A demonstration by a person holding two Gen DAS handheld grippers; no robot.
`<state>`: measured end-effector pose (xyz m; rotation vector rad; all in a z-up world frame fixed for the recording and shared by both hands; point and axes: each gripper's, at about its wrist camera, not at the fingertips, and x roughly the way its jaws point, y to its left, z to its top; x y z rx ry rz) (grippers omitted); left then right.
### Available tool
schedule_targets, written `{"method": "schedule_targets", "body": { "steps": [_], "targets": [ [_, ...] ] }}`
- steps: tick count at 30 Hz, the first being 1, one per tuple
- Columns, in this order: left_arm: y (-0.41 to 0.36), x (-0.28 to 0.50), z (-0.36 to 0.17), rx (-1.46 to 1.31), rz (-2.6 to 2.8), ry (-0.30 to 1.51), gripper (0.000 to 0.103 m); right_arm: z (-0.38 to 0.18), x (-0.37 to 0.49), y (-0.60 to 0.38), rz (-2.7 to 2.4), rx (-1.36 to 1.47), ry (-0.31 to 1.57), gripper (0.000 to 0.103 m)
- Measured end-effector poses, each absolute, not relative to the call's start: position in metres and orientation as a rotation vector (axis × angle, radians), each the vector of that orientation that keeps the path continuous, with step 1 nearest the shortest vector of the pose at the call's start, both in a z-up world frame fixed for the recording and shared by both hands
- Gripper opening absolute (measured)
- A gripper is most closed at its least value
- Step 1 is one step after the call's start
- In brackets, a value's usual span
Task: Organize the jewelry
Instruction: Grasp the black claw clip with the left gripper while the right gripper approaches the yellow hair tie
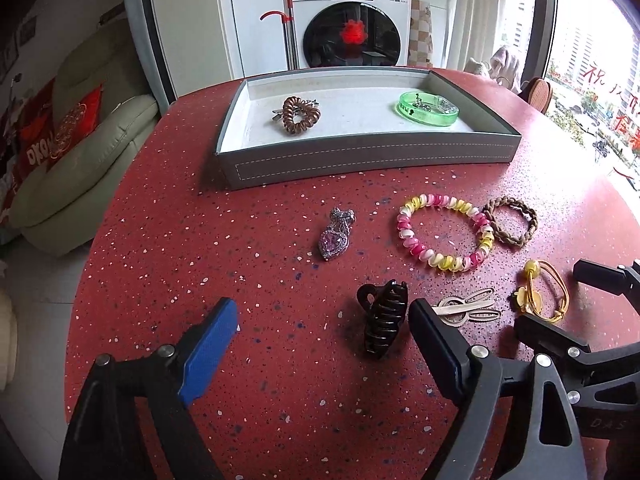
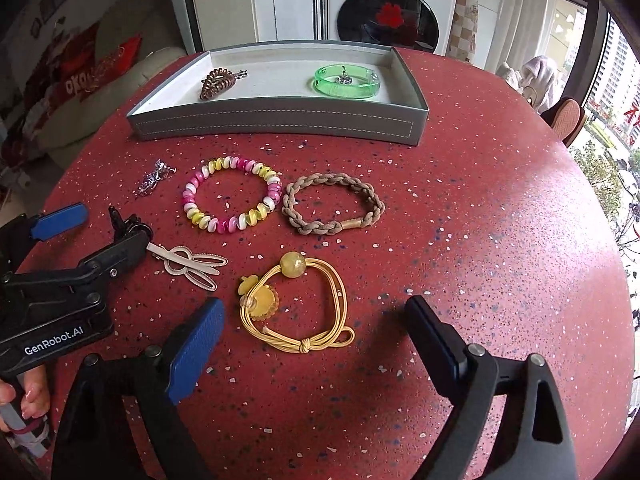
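A grey tray [image 1: 360,156] at the table's far side holds a brown spiral hair tie [image 1: 300,115] and a green bangle [image 1: 429,108]. On the red table lie a purple crystal clip [image 1: 335,240], a black claw clip [image 1: 383,323], a silver bunny clip [image 2: 192,264], a pink-yellow spiral tie [image 2: 231,196], a braided brown tie [image 2: 333,208] and a yellow elastic tie [image 2: 296,304]. My left gripper [image 1: 324,320] is open, the claw clip lying just inside its right finger. My right gripper [image 2: 316,320] is open around the yellow tie.
The round red speckled table [image 2: 480,240] drops off at its edges. Behind it stand a washing machine [image 1: 352,24] and a sofa [image 1: 80,152]. The left gripper's body [image 2: 60,292] reaches in at the left of the right wrist view.
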<state>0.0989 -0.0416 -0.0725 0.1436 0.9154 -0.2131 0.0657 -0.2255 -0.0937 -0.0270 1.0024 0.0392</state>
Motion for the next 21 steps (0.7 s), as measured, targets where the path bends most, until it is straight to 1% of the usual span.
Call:
{"method": "schedule_targets", "body": {
  "steps": [1, 3, 4, 6, 7, 8, 9, 10, 11, 12, 13, 15, 18, 19, 20, 21],
  "targets": [
    [-0.043, 0.099, -0.074, 0.149, -0.216, 0.920, 0.093, -0.093, 0.065, -0.225, 0.046, -0.029, 0.998, 0.088],
    [-0.043, 0.098, -0.073, 0.146, -0.224, 0.914, 0.090, -0.091, 0.063, -0.224, 0.051, -0.037, 0.991, 0.079],
    [-0.043, 0.098, -0.073, 0.145, -0.227, 0.914, 0.088, -0.091, 0.063, -0.223, 0.058, -0.037, 0.990, 0.076],
    [-0.044, 0.097, -0.073, 0.137, -0.244, 0.917, 0.077, -0.089, 0.062, -0.222, 0.063, -0.042, 0.987, 0.066],
    [-0.044, 0.097, -0.072, 0.136, -0.249, 0.916, 0.074, -0.089, 0.062, -0.221, 0.064, -0.045, 0.987, 0.064],
    [-0.044, 0.097, -0.072, 0.135, -0.257, 0.917, 0.070, -0.089, 0.062, -0.221, 0.068, -0.042, 0.987, 0.059],
    [-0.045, 0.096, -0.072, 0.134, -0.263, 0.917, 0.065, -0.088, 0.061, -0.220, 0.069, -0.042, 0.987, 0.053],
    [-0.045, 0.096, -0.071, 0.134, -0.268, 0.915, 0.061, -0.088, 0.061, -0.220, 0.068, -0.043, 0.987, 0.050],
    [-0.045, 0.095, -0.071, 0.132, -0.276, 0.915, 0.053, -0.087, 0.061, -0.220, 0.070, -0.040, 0.988, 0.045],
    [-0.045, 0.095, -0.070, 0.132, -0.277, 0.917, 0.053, -0.087, 0.061, -0.220, 0.069, -0.039, 0.988, 0.040],
    [-0.045, 0.095, -0.070, 0.130, -0.279, 0.918, 0.053, -0.087, 0.061, -0.220, 0.070, -0.037, 0.989, 0.037],
    [-0.044, 0.095, -0.070, 0.130, -0.282, 0.917, 0.036, -0.086, 0.061, -0.220, 0.069, -0.035, 0.988, 0.024],
    [-0.041, 0.096, -0.069, 0.106, -0.295, 0.927, 0.036, -0.086, 0.060, -0.222, 0.064, -0.018, 0.984, 0.019],
    [-0.039, 0.096, -0.069, 0.096, -0.298, 0.931, 0.036, -0.084, 0.059, -0.223, 0.063, -0.010, 0.977, 0.016],
    [-0.038, 0.097, -0.069, 0.087, -0.300, 0.934, 0.036, -0.083, 0.059, -0.225, 0.060, -0.001, 0.972, 0.009],
    [-0.036, 0.097, -0.069, 0.079, -0.301, 0.936, 0.036, -0.082, 0.059, -0.226, 0.058, 0.008, 0.969, 0.008]
  ]
}}
